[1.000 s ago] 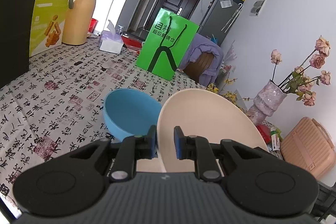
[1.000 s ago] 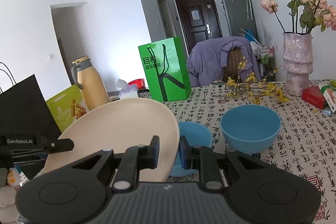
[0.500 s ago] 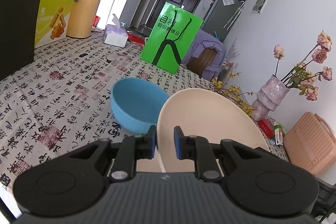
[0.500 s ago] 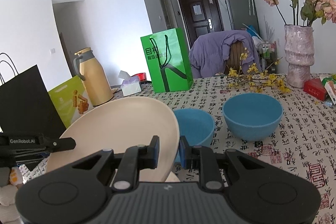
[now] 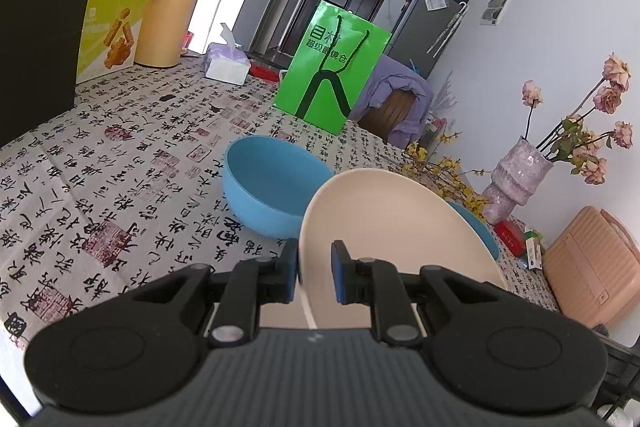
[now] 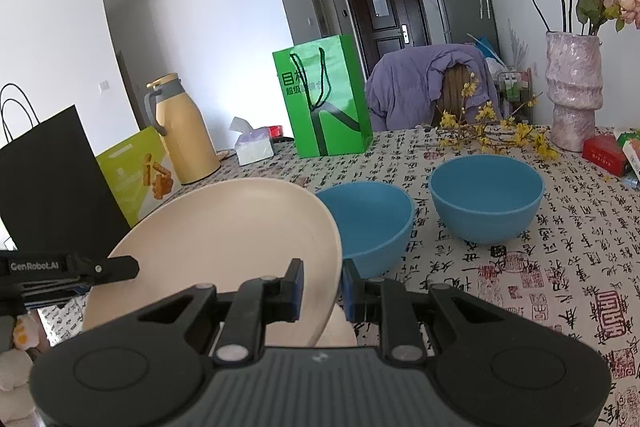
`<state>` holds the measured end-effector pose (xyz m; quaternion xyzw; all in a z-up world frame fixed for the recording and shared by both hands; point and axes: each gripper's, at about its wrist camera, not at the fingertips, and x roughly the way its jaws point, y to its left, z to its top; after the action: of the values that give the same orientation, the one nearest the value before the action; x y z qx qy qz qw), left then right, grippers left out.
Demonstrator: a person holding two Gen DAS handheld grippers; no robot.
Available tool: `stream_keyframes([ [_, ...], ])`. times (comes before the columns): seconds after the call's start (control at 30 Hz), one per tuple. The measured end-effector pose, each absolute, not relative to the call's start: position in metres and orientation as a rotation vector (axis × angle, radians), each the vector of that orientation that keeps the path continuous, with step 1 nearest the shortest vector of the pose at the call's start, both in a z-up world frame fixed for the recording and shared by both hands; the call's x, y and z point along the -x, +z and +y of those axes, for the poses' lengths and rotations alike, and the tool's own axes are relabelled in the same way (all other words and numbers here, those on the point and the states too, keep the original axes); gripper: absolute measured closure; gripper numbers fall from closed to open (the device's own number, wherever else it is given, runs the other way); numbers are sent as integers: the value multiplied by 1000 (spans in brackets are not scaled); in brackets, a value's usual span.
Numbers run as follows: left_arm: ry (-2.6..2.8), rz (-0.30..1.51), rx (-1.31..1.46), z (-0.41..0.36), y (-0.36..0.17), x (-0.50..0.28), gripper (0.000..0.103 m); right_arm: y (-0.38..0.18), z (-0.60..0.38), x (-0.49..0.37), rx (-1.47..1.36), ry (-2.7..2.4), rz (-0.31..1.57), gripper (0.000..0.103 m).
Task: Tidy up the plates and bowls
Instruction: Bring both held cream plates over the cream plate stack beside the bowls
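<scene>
The cream plate (image 5: 394,223) sits tilted above the table, its rim caught on both sides: the left gripper (image 5: 314,277) has its blue-padded fingers (image 5: 340,277) on either side of the near edge in the left wrist view, and the right gripper (image 6: 322,285) pinches the opposite edge in the right wrist view, the plate's rim running down between its pads (image 6: 297,287). Both pairs of jaws stand narrow and closed on the plate, though a thin gap shows between rim and one pad on each side. Under the plate's near edge a second pale disc (image 6: 340,331) shows, resting on the patterned tablecloth (image 6: 560,267); whether the held plate touches it cannot be told. Just behind the plate stands a blue bowl (image 6: 366,223), upright and open-side up, and beside it to the right, apart from it, a second blue bowl (image 6: 486,199). From the left wrist the nearer bowl lies left of the plate and the other is mostly hidden behind the plate's right rim. Farther back stand a green paper bag (image 6: 326,99), a tan thermos jug (image 6: 182,131), a tissue box (image 6: 252,147), a black bag (image 6: 44,179) and a pink vase of dried flowers (image 6: 574,95)
</scene>
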<state>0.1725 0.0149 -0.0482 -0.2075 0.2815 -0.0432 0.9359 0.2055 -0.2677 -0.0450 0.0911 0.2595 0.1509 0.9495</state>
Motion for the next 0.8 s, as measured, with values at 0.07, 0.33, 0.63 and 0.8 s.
stream_keyframes([
  [0.07, -88, 573, 421, 14, -49, -170, 86, -46, -268, -205, -189, 310, 534, 84],
  [0.33, -85, 577, 421, 15, -53, -168, 86, -50, -268, -203, -191, 314, 543, 84],
  [0.63, -78, 587, 422, 16, -58, -167, 86, -53, -265, -201, -180, 320, 551, 84],
  [0.8, -79, 589, 418, 16, -60, -166, 86, -55, -264, -203, -176, 321, 558, 84],
])
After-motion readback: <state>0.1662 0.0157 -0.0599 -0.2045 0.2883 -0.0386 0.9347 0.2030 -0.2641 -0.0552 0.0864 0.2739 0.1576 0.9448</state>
